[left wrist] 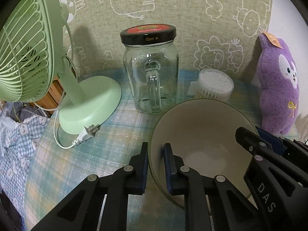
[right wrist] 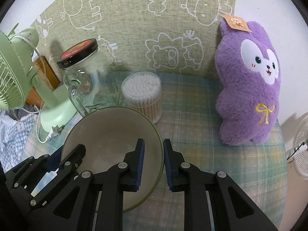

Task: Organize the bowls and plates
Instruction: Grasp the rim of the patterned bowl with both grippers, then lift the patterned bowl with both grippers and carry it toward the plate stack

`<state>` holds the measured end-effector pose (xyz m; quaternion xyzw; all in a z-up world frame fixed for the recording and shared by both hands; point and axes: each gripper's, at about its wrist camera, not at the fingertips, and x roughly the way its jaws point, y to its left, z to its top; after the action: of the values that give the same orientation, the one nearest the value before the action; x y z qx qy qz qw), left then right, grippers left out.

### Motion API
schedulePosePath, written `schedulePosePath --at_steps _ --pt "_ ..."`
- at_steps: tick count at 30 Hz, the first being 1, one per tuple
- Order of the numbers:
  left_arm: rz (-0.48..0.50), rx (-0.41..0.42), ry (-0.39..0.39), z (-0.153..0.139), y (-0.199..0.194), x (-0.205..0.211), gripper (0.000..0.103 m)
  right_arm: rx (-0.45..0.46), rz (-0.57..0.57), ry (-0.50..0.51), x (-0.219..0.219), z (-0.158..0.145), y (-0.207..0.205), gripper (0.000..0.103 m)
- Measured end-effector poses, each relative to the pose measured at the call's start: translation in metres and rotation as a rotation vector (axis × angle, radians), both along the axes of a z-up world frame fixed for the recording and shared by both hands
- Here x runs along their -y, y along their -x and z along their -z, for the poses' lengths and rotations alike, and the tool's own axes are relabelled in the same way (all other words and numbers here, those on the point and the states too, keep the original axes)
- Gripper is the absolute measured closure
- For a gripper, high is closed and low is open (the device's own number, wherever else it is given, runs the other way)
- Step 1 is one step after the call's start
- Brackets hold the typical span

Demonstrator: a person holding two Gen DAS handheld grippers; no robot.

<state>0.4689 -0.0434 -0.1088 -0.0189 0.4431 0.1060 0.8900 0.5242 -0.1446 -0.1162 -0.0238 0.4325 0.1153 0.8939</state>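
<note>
Opposite rims of the bowl [left wrist: 202, 134] are clamped by the left hand-held gripper [left wrist: 155, 170] and right hand-held gripper [right wrist: 153, 166], marked "DAS"; "Open" is printed on the jar lid [left wrist: 148, 33].

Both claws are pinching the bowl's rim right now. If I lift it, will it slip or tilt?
The bowl looks glazed and smooth, so it may slip in the pads. Left claw and right claw straddle opposite rim walls, so it should lift level. It looks rigid, probably ceramic, so breakable if dropped.

The fan [left wrist: 25, 57] runs off the left edge, and the bowl's [left wrist: 202, 127] near rim seems hidden behind black linkages.
</note>
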Motion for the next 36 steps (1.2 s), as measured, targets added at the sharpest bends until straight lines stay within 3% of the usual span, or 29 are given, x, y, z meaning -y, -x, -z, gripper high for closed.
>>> schedulePosePath --at_steps 4,7,36 --pt "0.005 0.007 -0.006 0.0 0.0 0.0 0.091 0.001 0.002 -0.002 0.0 0.001 -0.001 0.081" --pt "0.01 0.002 -0.008 0.0 0.0 0.0 0.091 0.007 0.025 0.017 0.0 0.001 -0.001 0.089" --pt "0.015 -0.005 0.011 -0.017 0.044 0.008 0.092 -0.012 0.05 0.009 0.011 -0.013 0.049 0.09"
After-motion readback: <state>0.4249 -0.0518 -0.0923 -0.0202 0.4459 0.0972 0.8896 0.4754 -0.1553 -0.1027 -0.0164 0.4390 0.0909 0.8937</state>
